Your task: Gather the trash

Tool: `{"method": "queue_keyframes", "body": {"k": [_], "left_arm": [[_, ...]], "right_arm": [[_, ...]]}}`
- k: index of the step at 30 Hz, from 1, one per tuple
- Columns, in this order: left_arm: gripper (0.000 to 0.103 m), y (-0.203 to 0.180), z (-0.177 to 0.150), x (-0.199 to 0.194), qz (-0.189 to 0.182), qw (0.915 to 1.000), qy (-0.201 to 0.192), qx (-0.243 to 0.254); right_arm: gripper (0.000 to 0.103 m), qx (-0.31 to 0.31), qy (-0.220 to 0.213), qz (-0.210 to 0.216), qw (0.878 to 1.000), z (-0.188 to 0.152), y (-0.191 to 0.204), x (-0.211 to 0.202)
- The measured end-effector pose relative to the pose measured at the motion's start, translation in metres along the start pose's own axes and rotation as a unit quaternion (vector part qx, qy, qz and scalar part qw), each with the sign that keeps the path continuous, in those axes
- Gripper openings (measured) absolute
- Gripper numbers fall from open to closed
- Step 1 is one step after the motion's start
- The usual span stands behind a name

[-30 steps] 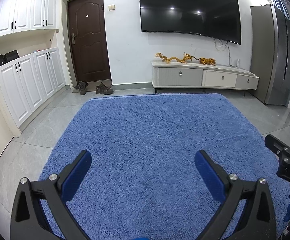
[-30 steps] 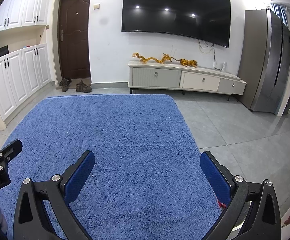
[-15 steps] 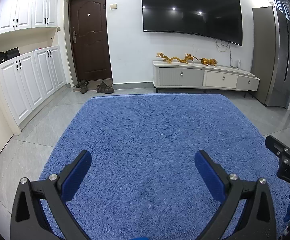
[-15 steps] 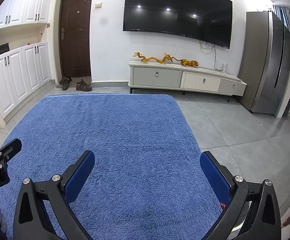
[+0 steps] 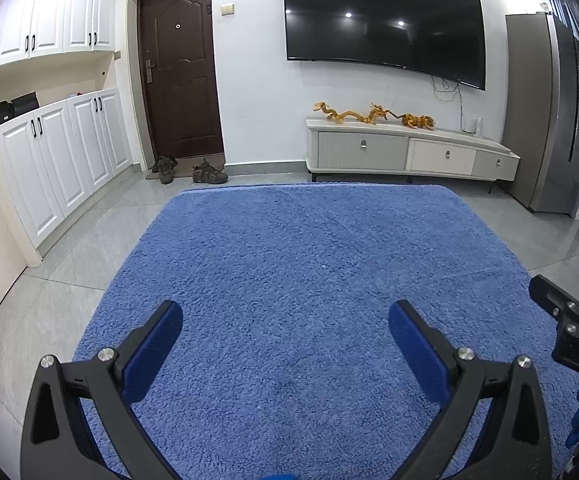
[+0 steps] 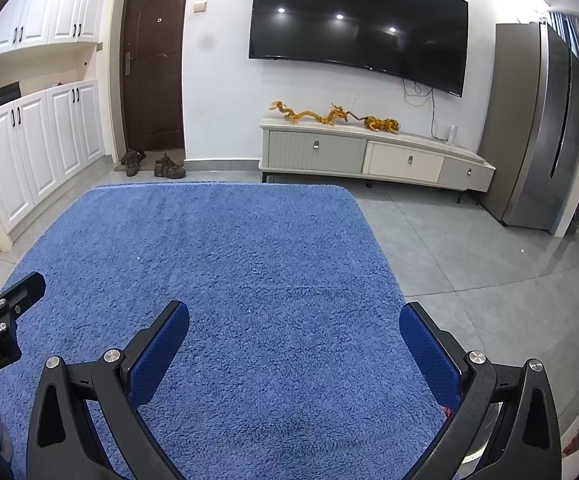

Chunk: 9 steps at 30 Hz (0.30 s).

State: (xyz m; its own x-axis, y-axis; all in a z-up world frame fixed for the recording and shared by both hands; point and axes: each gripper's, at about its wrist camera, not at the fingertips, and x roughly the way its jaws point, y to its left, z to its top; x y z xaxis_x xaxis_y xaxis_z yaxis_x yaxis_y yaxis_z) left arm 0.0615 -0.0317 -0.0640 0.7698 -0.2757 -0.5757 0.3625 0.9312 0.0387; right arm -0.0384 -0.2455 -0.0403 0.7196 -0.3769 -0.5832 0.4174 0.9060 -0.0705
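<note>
Left gripper (image 5: 285, 330) and right gripper (image 6: 294, 326) both spread wide, empty, above blue rug (image 5: 309, 264). No trash visible on rug or far floor; location unknown. Handling and grip point impossible to judge until found.

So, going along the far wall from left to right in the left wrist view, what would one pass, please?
White cabinets → dark door → shoes → wall television → low sideboard → grey fridge.
</note>
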Motion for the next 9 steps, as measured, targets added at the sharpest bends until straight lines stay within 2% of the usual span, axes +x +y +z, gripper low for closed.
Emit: {"method": "queue_keyframes", "body": {"k": [9], "left_arm": [[0.103,-0.0006,0.0004,0.0087,-0.003,1.0000,0.008,-0.005]], "right_arm": [[0.103,0.001,0.008,0.001,1.000,-0.0024,-0.0016,0.0050]]}}
